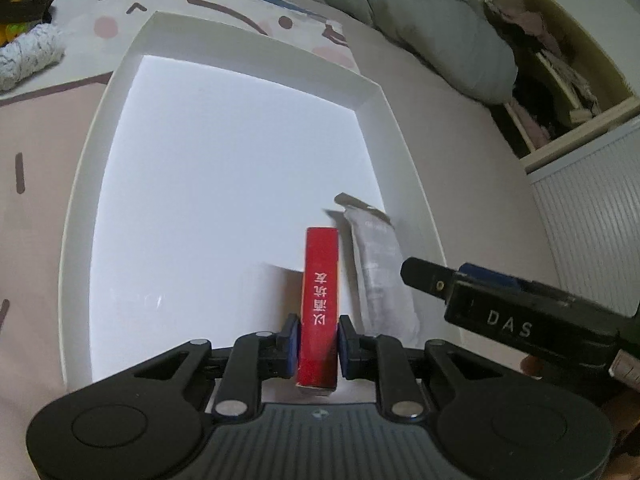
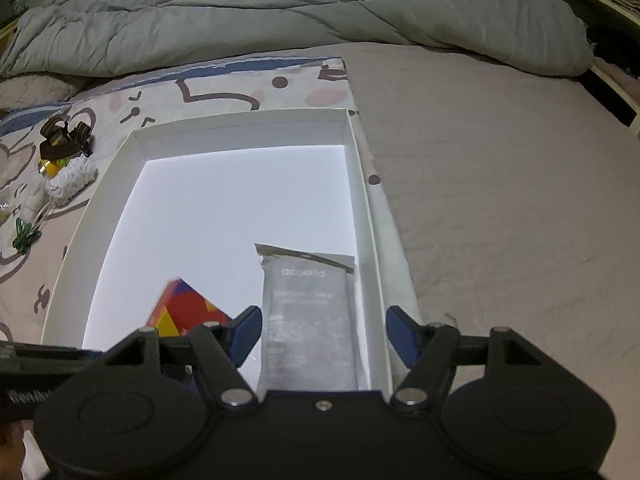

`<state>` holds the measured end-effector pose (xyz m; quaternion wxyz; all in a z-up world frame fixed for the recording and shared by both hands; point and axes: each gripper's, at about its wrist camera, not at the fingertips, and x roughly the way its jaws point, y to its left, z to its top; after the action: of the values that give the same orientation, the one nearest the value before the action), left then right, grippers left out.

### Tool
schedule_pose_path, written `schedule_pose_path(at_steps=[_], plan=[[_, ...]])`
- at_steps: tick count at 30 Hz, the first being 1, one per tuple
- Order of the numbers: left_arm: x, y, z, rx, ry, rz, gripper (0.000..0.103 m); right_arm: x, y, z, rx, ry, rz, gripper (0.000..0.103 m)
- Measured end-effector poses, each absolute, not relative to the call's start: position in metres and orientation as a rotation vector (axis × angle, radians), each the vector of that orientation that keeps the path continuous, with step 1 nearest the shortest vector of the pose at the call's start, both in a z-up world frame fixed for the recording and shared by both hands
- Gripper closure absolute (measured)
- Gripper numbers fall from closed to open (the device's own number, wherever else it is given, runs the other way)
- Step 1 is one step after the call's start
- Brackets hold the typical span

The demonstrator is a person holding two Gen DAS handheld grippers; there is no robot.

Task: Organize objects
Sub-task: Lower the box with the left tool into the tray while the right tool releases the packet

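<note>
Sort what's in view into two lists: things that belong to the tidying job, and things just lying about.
Part of the job:
- red box, clamped in the left gripper
- white tray
- grey packet lying in the tray, in front of the open right gripper

Lying about:
- grey quilt
- patterned sheet
- rolled white cloth
- dark clip

The bed (image 2: 500, 184) carries everything, under a plain pinkish-grey sheet. A grey quilt (image 2: 280, 12) lies bunched along its far edge. A cartoon-print cloth (image 2: 240, 88) is spread on the left part, and the white shallow box (image 2: 360, 184) sits on the cloth. Left of the box lie a fuzzy white roll (image 2: 70, 182), a dark brown clip-like item (image 2: 64, 140) and a green item (image 2: 24, 236).
</note>
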<state>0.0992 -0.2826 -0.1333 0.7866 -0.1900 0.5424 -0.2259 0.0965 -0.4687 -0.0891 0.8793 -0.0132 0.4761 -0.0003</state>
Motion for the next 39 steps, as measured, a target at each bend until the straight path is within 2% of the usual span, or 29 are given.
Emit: schedule_pose_path(at_steps=[2, 4, 7, 14, 21, 25, 39], plan=[[0.098, -0.282, -0.129, -0.371, 1.156, -0.47, 0.067, 0.097, -0.466, -0.089, -0.033, 0.994, 0.005, 0.034], [0.096, -0.281, -0.121, -0.312, 1.12, -0.455, 0.059, 0.095, -0.466, -0.088, -0.038, 0.995, 0.008, 0.034], [0.095, -0.282, -0.113, -0.219, 1.076, -0.437, 0.061, 0.095, -0.464, -0.088, -0.044, 0.997, 0.008, 0.034], [0.101, -0.282, -0.125, -0.125, 1.118, -0.369, 0.064, 0.094, -0.459, -0.089, -0.06, 1.009, 0.012, 0.034], [0.098, -0.28, -0.14, -0.147, 1.145, -0.396, 0.065, 0.094, -0.46, -0.09, -0.035, 1.023, 0.033, 0.035], [0.093, -0.286, -0.141, -0.154, 1.165, -0.443, 0.071, 0.095, -0.461, -0.091, -0.021, 1.031, 0.031, 0.035], [0.093, -0.279, -0.113, -0.094, 1.105, -0.402, 0.072, 0.088, -0.462, -0.082, -0.014, 1.018, 0.009, 0.034]])
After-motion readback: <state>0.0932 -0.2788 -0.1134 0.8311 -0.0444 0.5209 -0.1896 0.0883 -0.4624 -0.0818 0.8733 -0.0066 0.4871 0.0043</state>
